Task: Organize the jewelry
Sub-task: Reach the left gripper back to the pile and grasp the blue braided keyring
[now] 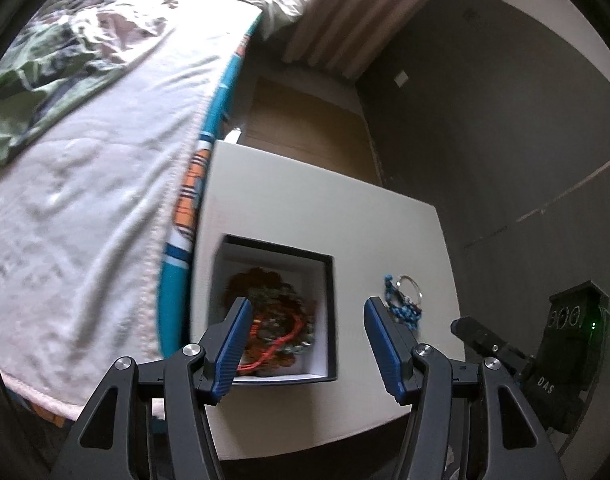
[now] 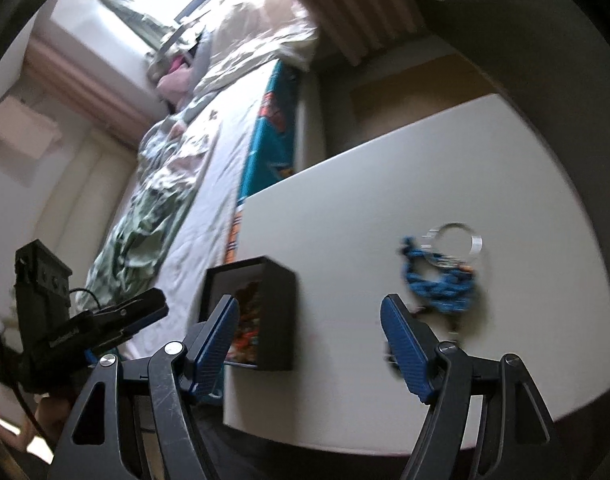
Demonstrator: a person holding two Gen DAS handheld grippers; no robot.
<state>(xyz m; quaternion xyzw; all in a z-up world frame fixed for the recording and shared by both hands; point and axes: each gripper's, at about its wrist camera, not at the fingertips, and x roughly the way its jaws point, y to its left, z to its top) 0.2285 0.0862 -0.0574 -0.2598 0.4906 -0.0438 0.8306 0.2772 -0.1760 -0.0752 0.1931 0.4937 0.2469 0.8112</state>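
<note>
A black open box (image 1: 329, 312) with a white lining stands on the white table (image 1: 305, 208) and holds red and brown beaded jewelry (image 1: 277, 320). A blue braided bracelet (image 1: 403, 306) and a silver bangle (image 1: 411, 282) lie on the table right of the box. My left gripper (image 1: 305, 344) is open and empty, above the box's right side. In the right wrist view the box (image 2: 277, 312) is at the left, the blue bracelet (image 2: 441, 284) and bangle (image 2: 459, 238) at the right. My right gripper (image 2: 311, 346) is open and empty above the table between them.
A bed (image 1: 85, 200) with a white blanket and a teal patterned sheet runs along the table's left side. A grey wall (image 1: 505, 120) is behind. The other gripper shows at each view's edge: the right one (image 1: 565, 340), the left one (image 2: 85, 328).
</note>
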